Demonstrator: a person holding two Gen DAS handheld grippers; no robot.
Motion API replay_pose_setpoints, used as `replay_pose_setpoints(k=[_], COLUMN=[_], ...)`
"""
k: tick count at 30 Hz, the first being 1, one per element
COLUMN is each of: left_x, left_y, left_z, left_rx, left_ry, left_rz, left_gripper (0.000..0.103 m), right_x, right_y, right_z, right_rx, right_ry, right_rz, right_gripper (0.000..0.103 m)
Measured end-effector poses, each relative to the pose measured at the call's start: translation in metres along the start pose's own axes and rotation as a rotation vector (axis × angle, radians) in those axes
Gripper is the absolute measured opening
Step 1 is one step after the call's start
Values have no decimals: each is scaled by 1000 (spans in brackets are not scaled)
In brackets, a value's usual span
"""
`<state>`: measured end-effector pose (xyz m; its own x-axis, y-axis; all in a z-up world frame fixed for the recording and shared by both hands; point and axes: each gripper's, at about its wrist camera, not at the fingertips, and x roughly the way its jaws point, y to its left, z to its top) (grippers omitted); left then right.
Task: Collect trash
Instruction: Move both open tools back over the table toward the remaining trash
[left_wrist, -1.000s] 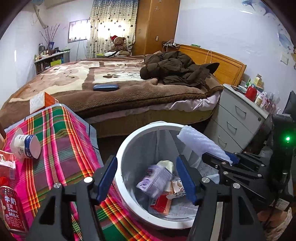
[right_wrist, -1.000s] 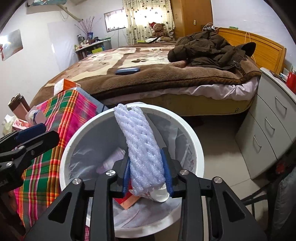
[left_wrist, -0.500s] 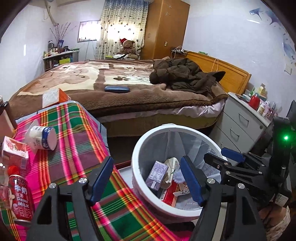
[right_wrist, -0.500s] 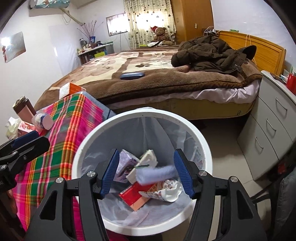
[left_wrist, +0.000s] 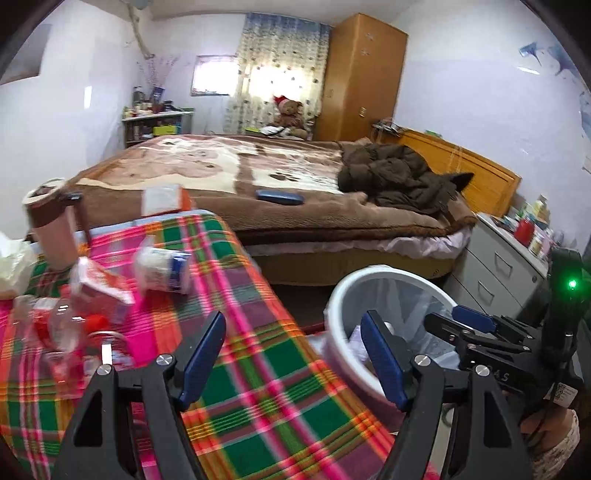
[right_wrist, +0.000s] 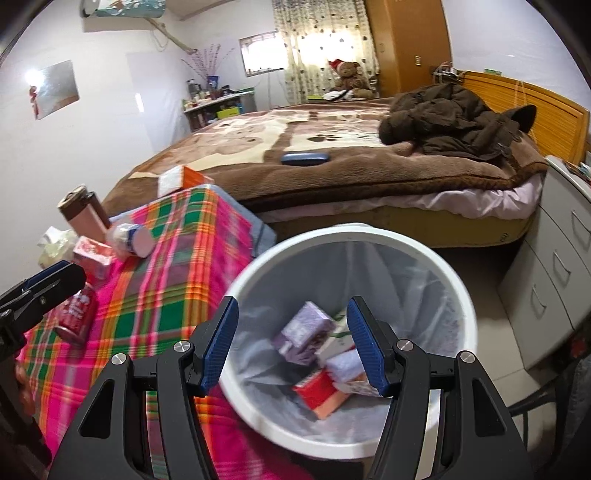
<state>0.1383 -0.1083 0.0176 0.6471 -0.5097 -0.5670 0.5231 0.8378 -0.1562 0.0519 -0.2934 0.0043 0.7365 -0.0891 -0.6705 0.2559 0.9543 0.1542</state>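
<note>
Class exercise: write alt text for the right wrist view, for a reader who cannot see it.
An open, empty right claw hovers over a round white plastic bin holding a purple carton and a red carton. Beside it stands a table under a pink and green plaid cloth, with a brown-blanketed bed behind.

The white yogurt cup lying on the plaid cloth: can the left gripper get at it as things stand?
Probably yes. The left gripper is open and empty over the plaid cloth, and the yogurt cup lies on its side ahead with bare cloth between.
</note>
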Motion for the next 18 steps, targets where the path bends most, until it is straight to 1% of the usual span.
replay_pose_setpoints(k=[9,14,18], left_x=[-35,-51,-63], left_y=[60,89,111], left_z=[-10,-18,-25], left_rx=[-77,-127,-157], left_ry=[-38,-48,-48], left_rz=[109,158,198], left_gripper=[78,78,78], right_x=[4,7,12], right_y=[47,74,95], right_z=[-1,-4,-4], right_rx=[-51,-82,-92], right_ry=[11,24,44], right_rz=[104,151,204], right_gripper=[63,63,63])
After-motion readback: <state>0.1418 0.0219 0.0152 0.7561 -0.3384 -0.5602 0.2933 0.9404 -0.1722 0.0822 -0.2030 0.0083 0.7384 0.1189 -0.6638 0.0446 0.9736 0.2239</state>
